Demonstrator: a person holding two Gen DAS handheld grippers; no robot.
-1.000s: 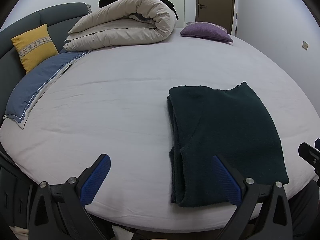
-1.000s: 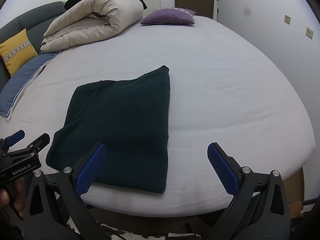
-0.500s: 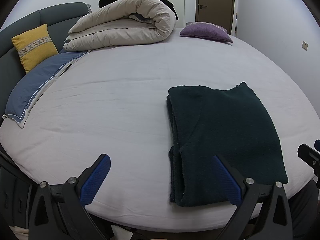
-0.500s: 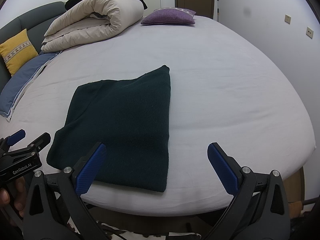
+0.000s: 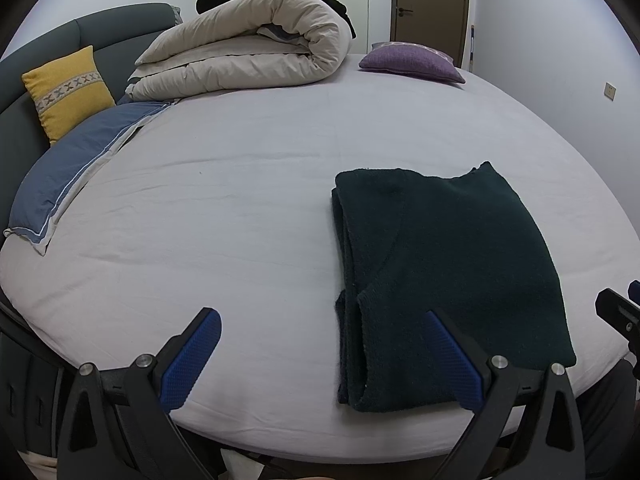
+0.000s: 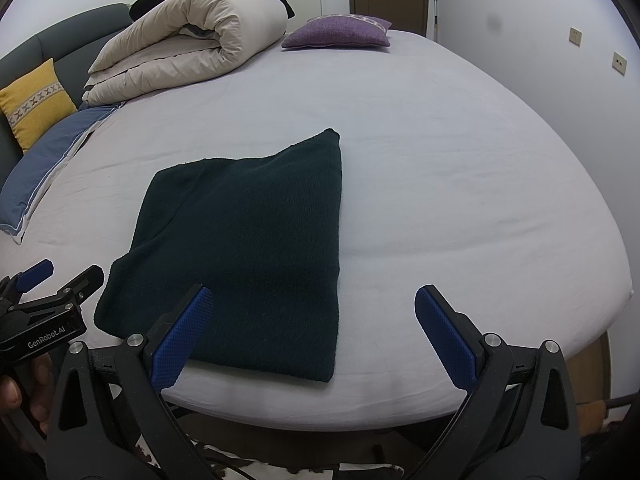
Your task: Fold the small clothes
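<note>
A dark green knitted garment (image 5: 444, 280) lies folded into a flat rectangle on the white bed sheet (image 5: 240, 220), close to the near edge; the right wrist view shows the garment (image 6: 248, 248) left of centre. My left gripper (image 5: 320, 356) hovers open over the near edge, its right fingertip over the garment's near left corner. My right gripper (image 6: 312, 332) is open too, its left fingertip above the garment's near edge. Nothing is held in either one. The left gripper's body (image 6: 44, 312) shows at the far left of the right wrist view, held by a hand.
A rolled beige duvet (image 5: 248, 52) and a purple cushion (image 5: 412, 62) lie at the far side of the bed. A yellow cushion (image 5: 66, 90) and a blue pillow (image 5: 68, 172) sit at the left by the grey headboard. A wall runs along the right side.
Almost nothing differs; both grippers stay open in the same places and the folded garment lies still.
</note>
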